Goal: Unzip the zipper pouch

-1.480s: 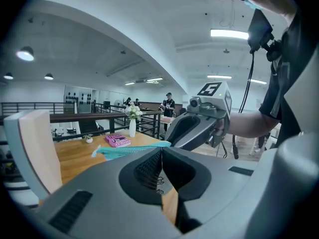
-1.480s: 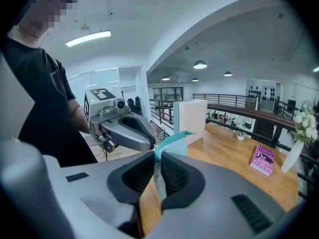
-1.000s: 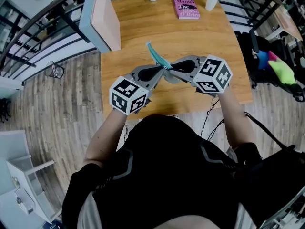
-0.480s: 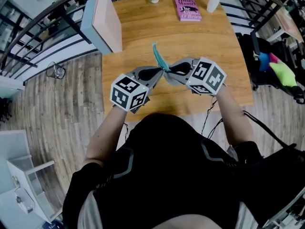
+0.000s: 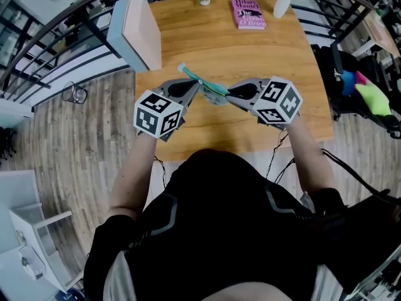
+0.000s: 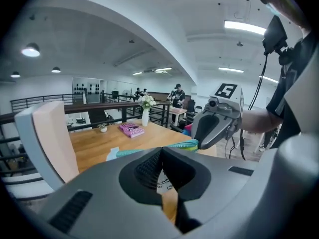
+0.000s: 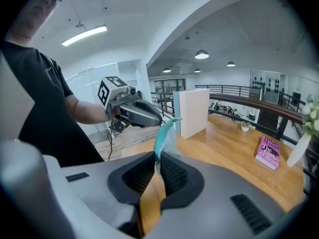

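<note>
The white panel (image 5: pixel 135 27) stands upright at the left edge of the table (image 5: pixel 263 55); its lower end is cut off in the left gripper view.

The left gripper (image 5: pixel 197 85) is held above the table with its jaws fully closed on the zipper pouch (image 5: pixel 210 88). In the left gripper view the jaw rims cover the pinched part. Only the teal zipper edge (image 6: pixel 185 144) shows past them on both sides, and a pale printed patch shows through the gap below the pads. Which part of the pouch is pinched cannot be determined.

The zipper pouch hangs clear of the table between the two grippers. Its teal edge runs diagonally from upper left to lower right in the head view. Its body is mostly hidden by the grippers.

The right gripper (image 5: pixel 227 95) grips the other end of the pouch. In the right gripper view the translucent body and teal edge rise out of the nearly closed jaws.

A pink book (image 5: pixel 245 12) and a white vase (image 5: pixel 282 2) sit at the far edge; the cover print is too small to read.
</note>
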